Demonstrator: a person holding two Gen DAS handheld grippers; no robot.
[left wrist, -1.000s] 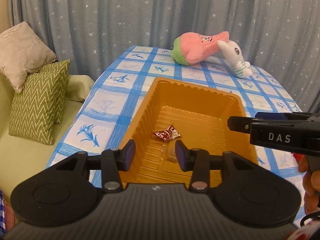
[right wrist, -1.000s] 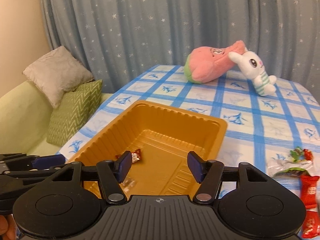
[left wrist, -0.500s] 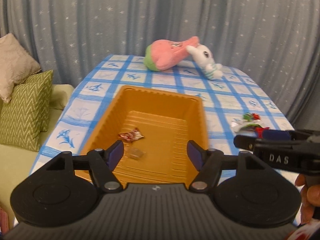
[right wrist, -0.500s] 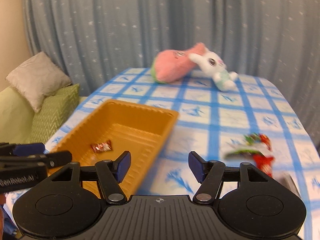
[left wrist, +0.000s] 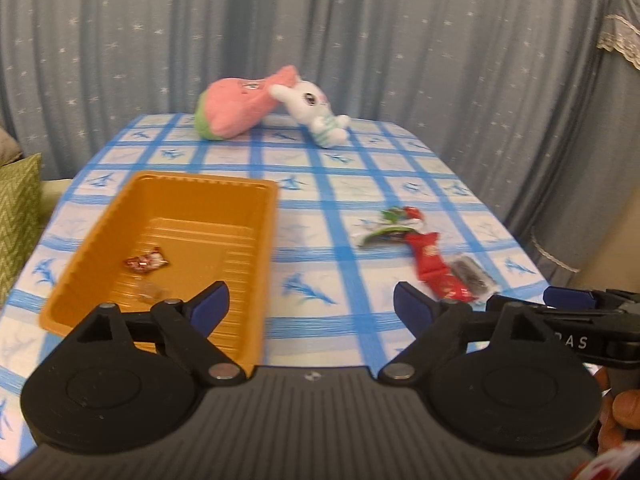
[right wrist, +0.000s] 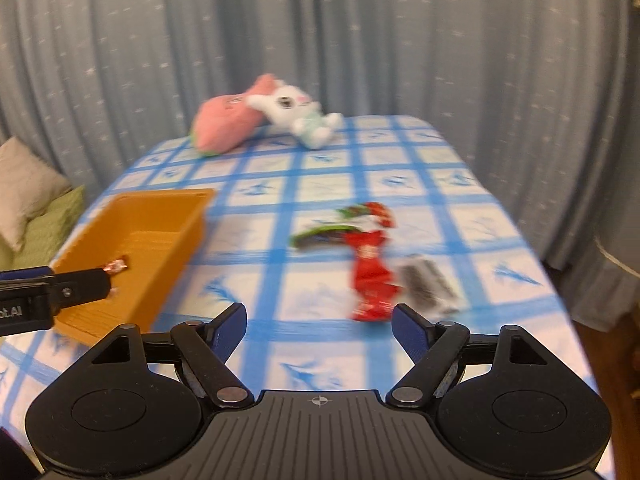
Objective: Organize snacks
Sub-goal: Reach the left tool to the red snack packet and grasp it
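Observation:
An orange plastic tray (left wrist: 100,240) (right wrist: 188,236) sits on the left of the blue-checked table. In it lie a small red candy (left wrist: 145,262) and a clear wrapper (left wrist: 152,290). To its right on the cloth lie a red packet (left wrist: 434,266) (right wrist: 370,276), a dark packet (left wrist: 472,274) (right wrist: 426,284), a green one (left wrist: 384,234) (right wrist: 320,234) and a small red-green candy (left wrist: 402,213) (right wrist: 366,212). My left gripper (left wrist: 310,304) hovers off the tray's right near corner, jaws opening, nothing between them. My right gripper (right wrist: 318,322) hangs before the red packet, jaws opening, empty.
A pink plush (left wrist: 236,104) and a white rabbit plush (left wrist: 316,112) lie at the table's far edge before a grey-blue starred curtain. Green and beige cushions (right wrist: 24,196) rest on a sofa to the left. The table's right edge drops off beyond the dark packet.
Both grippers swung right, away from over the tray toward the loose snacks, and their jaws spread wider. The candy and clear wrapper stay in the tray.

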